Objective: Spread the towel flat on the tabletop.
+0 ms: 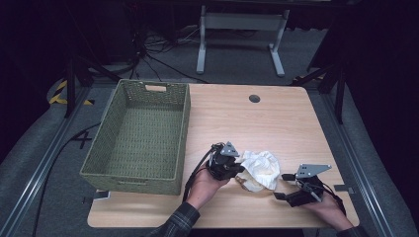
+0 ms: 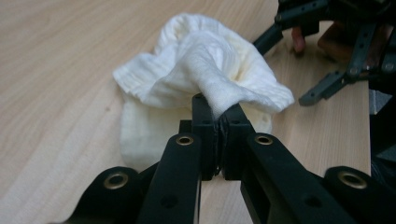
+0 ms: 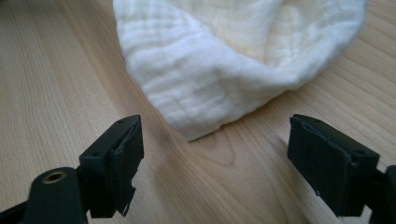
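A crumpled white cloth [image 1: 260, 169] lies on the wooden table [image 1: 276, 123] near its front edge. My left gripper [image 1: 241, 169] is at the cloth's left side, shut on a pinched fold of it; in the left gripper view the fold of the cloth [image 2: 210, 70] rises from between the closed jaws of the left gripper [image 2: 218, 120]. My right gripper [image 1: 284, 186] stands open just right of the cloth, low over the table. In the right gripper view the cloth [image 3: 233, 56] lies a little ahead of the right gripper [image 3: 215, 158], whose jaws are spread wide with bare wood between them.
A large green woven basket [image 1: 104, 153] stands on the table's left side, with nothing visible inside. A round cable hole [image 1: 254, 98] is in the tabletop at the back. A white desk frame [image 1: 242, 29] and cables lie on the floor beyond.
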The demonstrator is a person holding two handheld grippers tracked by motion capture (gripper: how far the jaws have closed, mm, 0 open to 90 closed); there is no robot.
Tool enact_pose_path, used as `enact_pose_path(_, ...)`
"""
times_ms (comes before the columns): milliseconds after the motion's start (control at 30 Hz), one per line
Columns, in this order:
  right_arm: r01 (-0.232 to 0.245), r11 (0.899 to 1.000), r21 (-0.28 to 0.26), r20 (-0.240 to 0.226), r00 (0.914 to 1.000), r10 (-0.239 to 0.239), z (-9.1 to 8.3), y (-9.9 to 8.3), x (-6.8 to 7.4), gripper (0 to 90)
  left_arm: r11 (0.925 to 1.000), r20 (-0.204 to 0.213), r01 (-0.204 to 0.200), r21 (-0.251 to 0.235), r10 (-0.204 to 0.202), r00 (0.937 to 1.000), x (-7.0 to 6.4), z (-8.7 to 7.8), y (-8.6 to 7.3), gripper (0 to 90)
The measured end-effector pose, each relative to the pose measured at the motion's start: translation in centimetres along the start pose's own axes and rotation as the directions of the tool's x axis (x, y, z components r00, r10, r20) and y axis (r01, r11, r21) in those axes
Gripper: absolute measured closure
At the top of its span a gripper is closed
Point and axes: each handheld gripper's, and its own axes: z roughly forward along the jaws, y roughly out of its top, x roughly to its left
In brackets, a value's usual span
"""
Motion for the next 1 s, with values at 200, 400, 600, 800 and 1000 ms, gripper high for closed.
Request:
enact_pose_path(200,0.015,1.000,0.000,0.011,0.9998,-0.015,0.6,0.5,0.1,23.4,0.9990,0.003,0.009,-0.044,-0.009,1.0000,0.2,-0.4,1.3,87.6)
enact_pose_path(400,0.044,0.999,0.002,0.033,0.9985,-0.044,1.3,1.1,0.5,26.8,0.9968,0.008,0.014,-0.079,-0.013,0.9999,0.4,-1.0,1.8,87.6)
enact_pose_path(600,0.041,0.999,-0.014,0.063,0.9972,-0.040,1.5,1.6,0.0,64.6,0.9950,0.000,0.037,-0.093,-0.037,0.9993,0.7,-1.6,1.6,87.6)
enact_pose_path(800,0.011,0.998,-0.057,0.070,0.9975,-0.007,0.2,1.5,-0.8,87.2,0.9931,0.006,0.053,-0.105,-0.053,0.9986,0.8,-2.2,1.5,87.6)
enact_pose_path(1000,-0.015,0.993,-0.117,0.076,0.9968,0.024,-1.5,1.9,-2.0,89.0,0.9883,0.034,0.070,-0.135,-0.066,0.9972,0.7,-3.0,1.7,87.6)
